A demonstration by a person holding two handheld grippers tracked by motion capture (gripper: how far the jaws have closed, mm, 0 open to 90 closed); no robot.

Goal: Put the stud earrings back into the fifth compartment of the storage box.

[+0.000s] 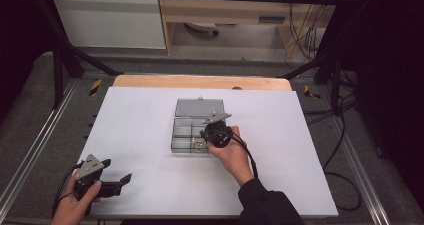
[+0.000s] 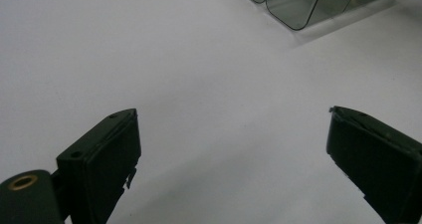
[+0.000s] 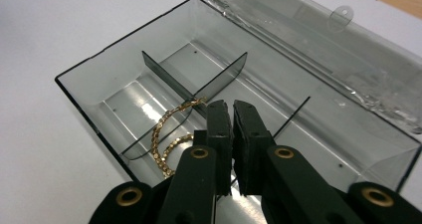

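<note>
While the left gripper (image 1: 116, 181) rests open at lower left of the high view, the right gripper (image 3: 232, 109) pinches a gold chain (image 3: 160, 139) inside the clear box (image 3: 89, 92), centre frame.

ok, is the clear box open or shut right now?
Open. The box has its lid swung back flat on the table behind it, leaving the compartments uncovered, with a gold chain lying inside one.
</note>
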